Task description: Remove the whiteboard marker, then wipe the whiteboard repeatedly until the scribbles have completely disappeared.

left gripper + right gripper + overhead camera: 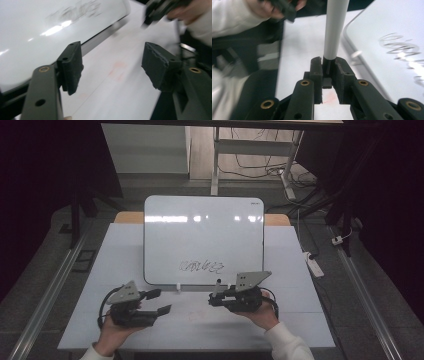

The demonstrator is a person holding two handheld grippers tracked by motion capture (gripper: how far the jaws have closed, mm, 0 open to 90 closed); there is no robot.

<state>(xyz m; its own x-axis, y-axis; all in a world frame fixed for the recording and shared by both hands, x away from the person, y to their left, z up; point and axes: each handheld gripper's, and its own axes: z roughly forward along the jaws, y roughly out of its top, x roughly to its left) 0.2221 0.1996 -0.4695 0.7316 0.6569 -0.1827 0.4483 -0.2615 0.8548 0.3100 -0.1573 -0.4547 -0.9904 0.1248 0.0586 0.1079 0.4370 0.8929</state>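
Holding a slim white marker pen (335, 27) by its dark end, the right hand-held gripper (329, 65) has its two black jaws pressed narrowly against the pen, which stands straight out beyond the pads in the right gripper view. In the high view this right hand-held gripper (218, 296) sits low over the pale surface (295, 320), just in front of the bottom edge of the white rectangular whiteboard (203, 227), with the pen's tip close to that edge. A black scribble (201, 266) lies low on the board, a little left of and above the pen.

The left hand-held gripper (158, 302) hovers over the surface well to the left, near the board's lower left corner. Its jaws stand wide apart with nothing between them; in the left gripper view only the bare surface shows in the gap, and the pads (72, 66) touch nothing.
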